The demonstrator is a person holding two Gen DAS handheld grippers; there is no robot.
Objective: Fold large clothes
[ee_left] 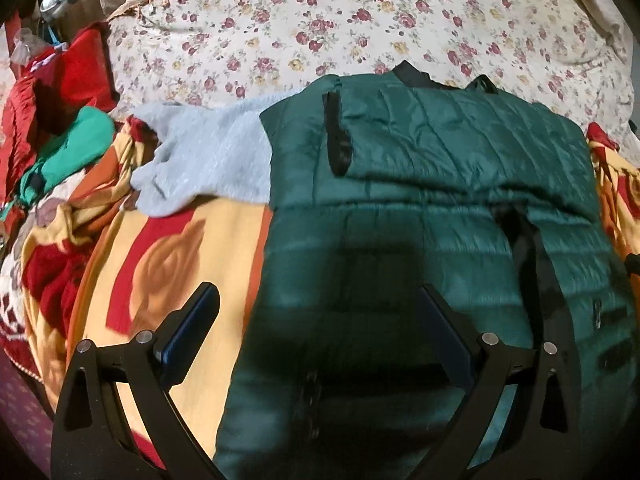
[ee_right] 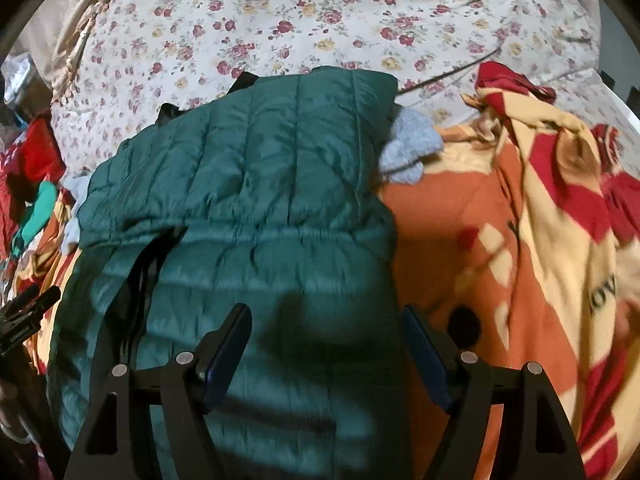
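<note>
Green jacket (ee_left: 420, 208) beneath both spread fingers (ee_right: 228, 344)

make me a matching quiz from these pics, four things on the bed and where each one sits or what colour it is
Things:
1. jacket
2. grey sweater
3. floral sheet
4. left tool

Descriptions:
A. open, above the jacket's near end
B. dark green, quilted
C. partly under the jacket, sticking out at its side
D. white with small roses, at the far side

Pairs: 1-B, 2-C, 3-D, 4-A
</note>
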